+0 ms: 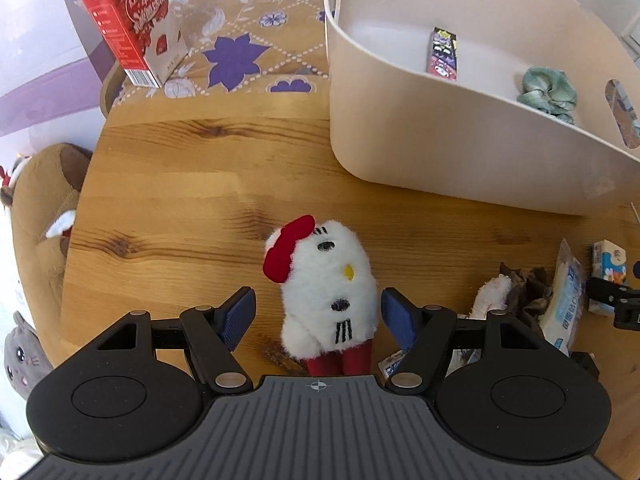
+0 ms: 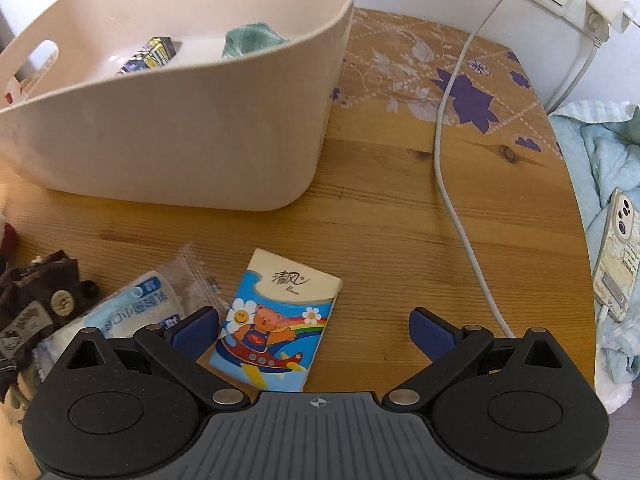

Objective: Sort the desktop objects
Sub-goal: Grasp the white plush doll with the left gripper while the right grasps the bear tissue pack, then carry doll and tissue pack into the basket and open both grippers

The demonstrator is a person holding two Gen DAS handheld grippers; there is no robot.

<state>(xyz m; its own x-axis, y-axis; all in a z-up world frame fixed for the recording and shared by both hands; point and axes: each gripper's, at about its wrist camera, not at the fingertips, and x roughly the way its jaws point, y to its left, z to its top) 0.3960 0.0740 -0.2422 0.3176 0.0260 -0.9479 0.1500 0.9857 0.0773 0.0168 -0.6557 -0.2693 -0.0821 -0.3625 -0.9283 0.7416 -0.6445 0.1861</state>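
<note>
A white plush cat with a red bow (image 1: 328,288) lies on the wooden table between the fingers of my left gripper (image 1: 318,312), which is open and not touching it. A beige bin (image 1: 420,128) stands behind it, also in the right wrist view (image 2: 180,132), holding a purple packet (image 1: 443,51) and a green scrunchie (image 1: 548,90). My right gripper (image 2: 314,332) is open over a cartoon tissue pack (image 2: 276,320), which lies nearer its left finger.
A red carton (image 1: 132,24) stands at the far left. A blue-white wipe packet (image 2: 136,308) and dark cloth items (image 2: 36,304) lie left of the tissue pack. A white cable (image 2: 460,208) crosses the table. A phone (image 2: 618,256) lies on blue fabric off the right edge. Plush toys (image 1: 40,220) sit left.
</note>
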